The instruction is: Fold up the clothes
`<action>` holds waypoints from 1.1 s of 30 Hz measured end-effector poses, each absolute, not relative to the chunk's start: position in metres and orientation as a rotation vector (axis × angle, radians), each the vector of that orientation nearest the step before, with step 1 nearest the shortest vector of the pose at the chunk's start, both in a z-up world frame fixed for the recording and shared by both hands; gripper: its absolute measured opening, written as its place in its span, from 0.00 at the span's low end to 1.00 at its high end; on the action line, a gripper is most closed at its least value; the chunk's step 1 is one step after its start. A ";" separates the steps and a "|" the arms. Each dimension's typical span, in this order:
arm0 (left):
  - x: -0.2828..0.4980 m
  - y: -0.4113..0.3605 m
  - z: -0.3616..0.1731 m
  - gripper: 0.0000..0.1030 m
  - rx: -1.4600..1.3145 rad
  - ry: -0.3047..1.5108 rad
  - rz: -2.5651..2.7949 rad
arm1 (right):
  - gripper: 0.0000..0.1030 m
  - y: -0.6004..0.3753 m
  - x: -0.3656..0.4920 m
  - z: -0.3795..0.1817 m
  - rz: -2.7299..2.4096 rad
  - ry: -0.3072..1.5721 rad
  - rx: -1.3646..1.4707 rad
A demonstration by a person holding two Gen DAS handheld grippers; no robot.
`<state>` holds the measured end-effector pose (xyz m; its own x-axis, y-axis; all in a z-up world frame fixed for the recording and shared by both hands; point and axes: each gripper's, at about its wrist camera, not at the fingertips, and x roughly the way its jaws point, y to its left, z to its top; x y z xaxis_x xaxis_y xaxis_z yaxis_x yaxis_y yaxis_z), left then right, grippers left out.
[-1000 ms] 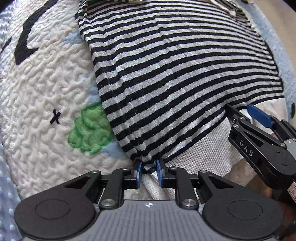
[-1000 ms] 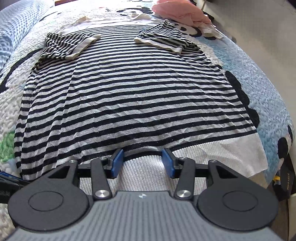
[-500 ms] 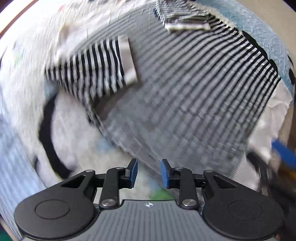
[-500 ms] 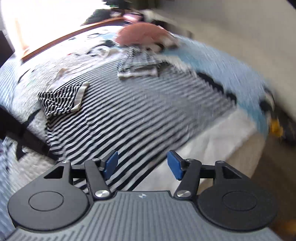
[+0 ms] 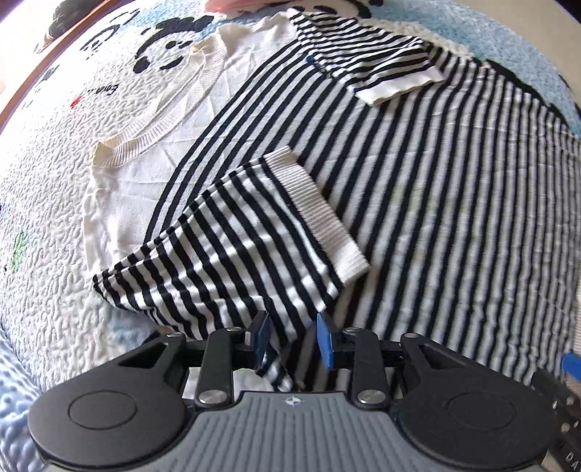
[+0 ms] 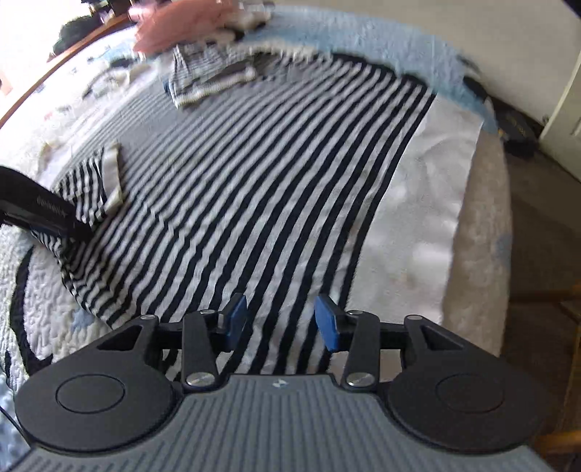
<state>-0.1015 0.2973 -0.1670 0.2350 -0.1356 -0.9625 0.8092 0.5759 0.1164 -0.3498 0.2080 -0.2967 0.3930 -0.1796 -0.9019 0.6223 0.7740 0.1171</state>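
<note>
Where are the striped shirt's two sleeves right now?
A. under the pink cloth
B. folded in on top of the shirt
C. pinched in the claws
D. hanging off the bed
B: both sleeves lie folded inward on the striped shirt, with their white cuffs resting on its stripes.

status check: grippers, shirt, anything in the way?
Left gripper open at near sleeve. Right gripper open over striped shirt, flat on bed, both sleeves folded in. Pink pile at far end, clear of shirt.
</note>
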 end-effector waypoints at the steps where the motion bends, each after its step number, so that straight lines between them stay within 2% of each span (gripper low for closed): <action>1: -0.099 0.297 -0.171 0.30 0.717 1.158 -0.733 | 0.44 0.209 -0.348 -0.301 -0.537 1.070 0.489; 5: -0.100 0.298 -0.176 0.33 0.752 1.118 -0.782 | 0.53 0.224 -0.345 -0.306 -0.517 1.071 0.399; 13: -0.101 0.306 -0.175 0.34 0.781 1.069 -0.849 | 0.56 0.229 -0.351 -0.309 -0.531 1.009 0.403; 14: -0.101 0.307 -0.173 0.34 0.783 1.069 -0.859 | 0.56 0.229 -0.353 -0.307 -0.537 0.993 0.417; 16: -0.100 0.314 -0.163 0.34 0.782 1.072 -0.919 | 0.47 0.234 -0.367 -0.292 -0.571 0.914 0.487; 17: -0.097 0.321 -0.154 0.35 0.775 1.059 -0.960 | 0.47 0.238 -0.376 -0.282 -0.587 0.867 0.527; 20: -0.079 0.353 -0.127 0.51 0.706 1.013 -0.979 | 0.48 0.261 -0.404 -0.257 -0.642 0.780 0.670; 21: -0.069 0.365 -0.121 0.52 0.676 1.017 -0.962 | 0.48 0.267 -0.411 -0.254 -0.669 0.785 0.737; 23: -0.043 0.388 -0.118 0.52 0.613 1.072 -0.898 | 0.48 0.272 -0.419 -0.256 -0.720 0.811 0.856; 27: 0.005 0.421 -0.126 0.45 0.444 1.200 -0.786 | 0.47 0.259 -0.438 -0.275 -0.830 0.805 1.055; 33: 0.046 0.439 -0.164 0.45 0.291 1.346 -0.735 | 0.47 0.238 -0.474 -0.302 -1.034 0.744 1.260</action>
